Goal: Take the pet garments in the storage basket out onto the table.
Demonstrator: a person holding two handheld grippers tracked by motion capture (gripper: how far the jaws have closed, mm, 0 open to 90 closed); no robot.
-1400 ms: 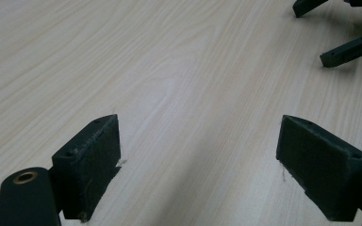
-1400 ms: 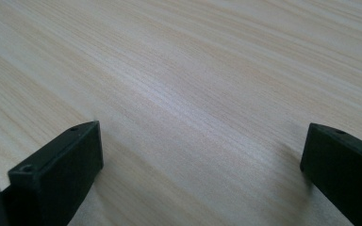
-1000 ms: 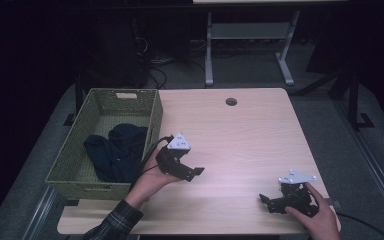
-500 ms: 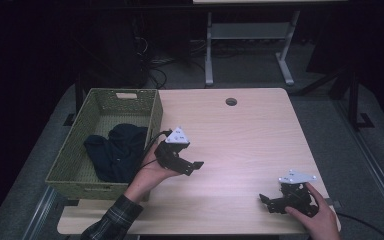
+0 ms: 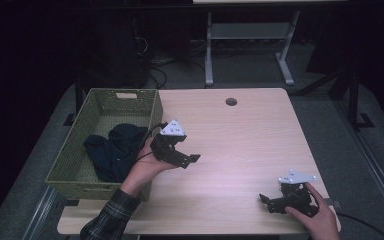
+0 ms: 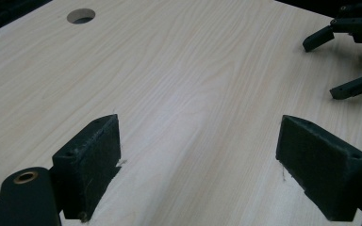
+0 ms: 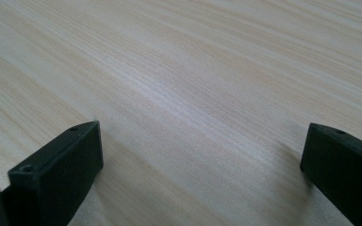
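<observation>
Two grippers with jaws spread and empty, dark cloth (image 5: 114, 150) in basket (image 5: 75, 160) beside left gripper (image 5: 187, 159)

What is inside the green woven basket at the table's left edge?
A crumpled dark garment lies in the basket. Whatever may sit beneath the garment is hidden.

I see bare table (image 5: 240, 135) between both grippers. Basket (image 5: 152, 107) wall stands just beside my left gripper (image 5: 182, 159).
</observation>
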